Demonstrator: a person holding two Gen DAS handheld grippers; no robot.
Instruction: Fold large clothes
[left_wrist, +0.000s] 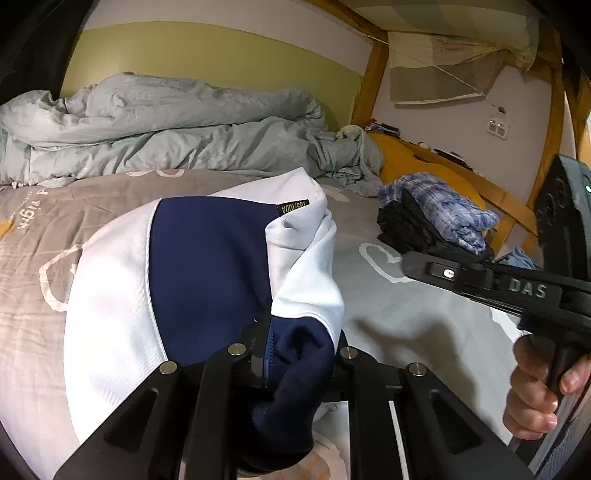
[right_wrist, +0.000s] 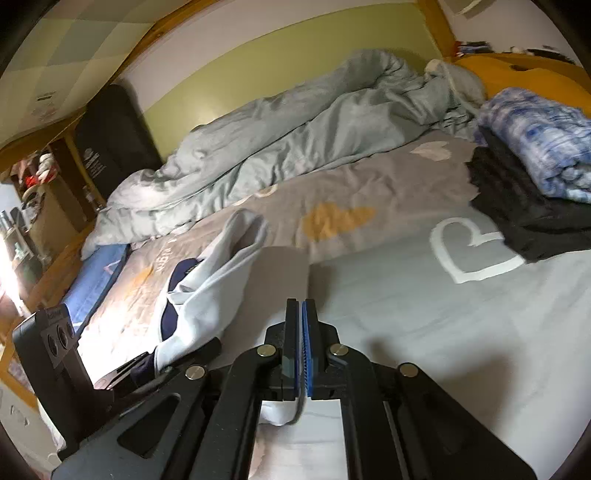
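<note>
Our left fingers (left_wrist: 291, 354) pinch a bunched navy part of the white-and-navy jacket (left_wrist: 207, 266), which is lifted and drapes over the bed (left_wrist: 406, 317). Our right fingers (right_wrist: 303, 325) are pressed together with nothing between them, over bare sheet. To fold well, we judge the right should take a matching edge so the cloth lies flat, clear of the stacked clothes (right_wrist: 532, 184).
</note>
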